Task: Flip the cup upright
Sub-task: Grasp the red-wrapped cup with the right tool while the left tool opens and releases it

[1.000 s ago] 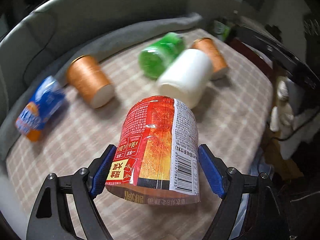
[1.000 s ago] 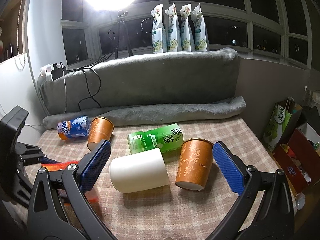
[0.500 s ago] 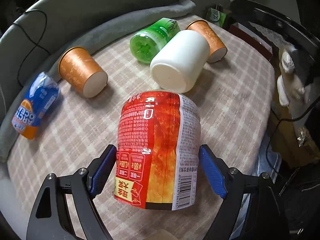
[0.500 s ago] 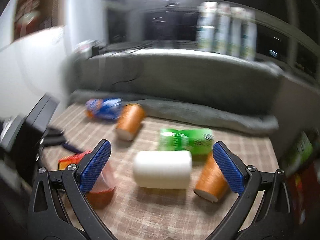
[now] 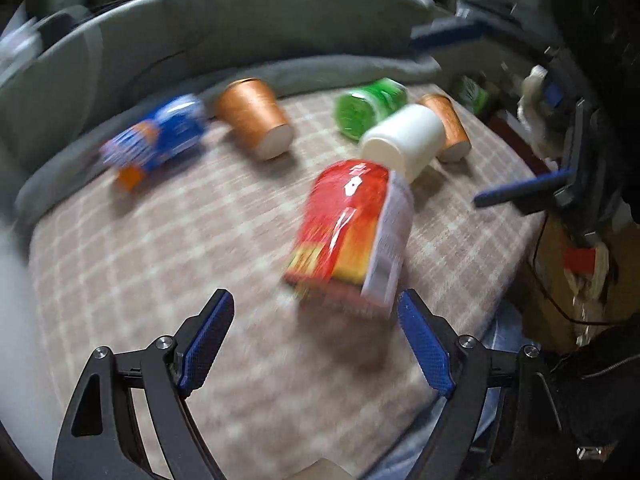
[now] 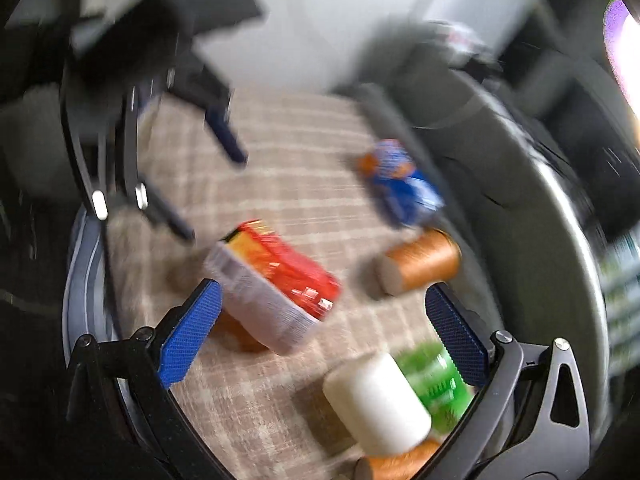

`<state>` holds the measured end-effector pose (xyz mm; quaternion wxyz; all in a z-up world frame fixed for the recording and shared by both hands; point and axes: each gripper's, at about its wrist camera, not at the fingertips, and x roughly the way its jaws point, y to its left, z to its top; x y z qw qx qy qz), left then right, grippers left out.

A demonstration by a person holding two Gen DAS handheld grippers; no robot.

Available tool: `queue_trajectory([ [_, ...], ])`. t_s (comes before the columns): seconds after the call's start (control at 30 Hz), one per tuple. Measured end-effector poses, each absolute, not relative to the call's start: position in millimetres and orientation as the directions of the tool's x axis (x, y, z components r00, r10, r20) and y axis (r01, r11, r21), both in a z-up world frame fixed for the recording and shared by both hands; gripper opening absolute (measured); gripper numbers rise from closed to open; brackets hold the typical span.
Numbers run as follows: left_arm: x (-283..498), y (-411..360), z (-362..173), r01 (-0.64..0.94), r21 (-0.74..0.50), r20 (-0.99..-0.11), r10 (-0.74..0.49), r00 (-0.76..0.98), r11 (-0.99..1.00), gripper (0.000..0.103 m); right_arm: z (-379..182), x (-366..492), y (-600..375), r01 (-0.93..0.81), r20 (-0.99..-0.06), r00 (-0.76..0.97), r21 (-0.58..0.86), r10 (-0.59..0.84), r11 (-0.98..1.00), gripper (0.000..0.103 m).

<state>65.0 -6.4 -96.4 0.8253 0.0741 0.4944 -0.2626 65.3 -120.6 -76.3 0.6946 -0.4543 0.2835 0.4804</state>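
Observation:
A red and orange noodle cup [image 5: 351,232] lies tilted on the plaid surface [image 5: 160,248], free of my left gripper [image 5: 316,344], which is open and pulled back behind it. It also shows in the right wrist view [image 6: 272,284], lying between my open right gripper [image 6: 320,336] fingers but apart from them. Both views are blurred. The left gripper [image 6: 216,184] shows beyond the cup in the right wrist view.
A white cup [image 5: 404,140], two orange paper cups [image 5: 256,120] [image 5: 448,128], a green bottle [image 5: 368,108] and a blue packet [image 5: 156,140] lie on the plaid surface. A grey cushion [image 5: 200,36] rings the back. The surface's edge drops off at right.
My left gripper has let go of the red noodle cup and pulled back. The cup now lies tilted on the surface. My right gripper has swung around toward the cup.

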Motion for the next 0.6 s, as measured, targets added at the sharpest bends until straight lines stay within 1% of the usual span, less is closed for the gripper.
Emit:
queue_trajectory([
  [0.1, 40, 22, -97, 0.414, -0.173, -0.856, -0.345, 0.386, 0.894, 0.084, -96, 51, -100, -0.931, -0.878, 0.322, -0.362, 0.354, -0.051, 0.103],
  [0.2, 16, 46, -99, 0.317, -0.191, -0.859, -0.315, 0.405, 0.929, 0.084, -113, 41, -86, -0.904, -0.897, 0.325, -0.388, 0.299, -0.180, 0.103],
  [0.27, 2, 60, -101, 0.250, -0.233, -0.853, -0.321, 0.411, 0.940, 0.084, -124, 35, -81, -0.877, -0.903, 0.336, -0.403, 0.267, -0.260, 0.103],
  [0.43, -20, 81, -107, 0.147, -0.300, -0.839, -0.334, 0.431, 0.943, 0.084, -145, 25, -74, -0.805, -0.895, 0.387, -0.445, 0.221, -0.393, 0.103],
  [0.6, -21, 91, -110, 0.110, -0.325, -0.829, -0.338, 0.445, 0.940, 0.084, -167, 26, -70, -0.755, -0.884, 0.429, -0.463, 0.184, -0.465, 0.102],
])
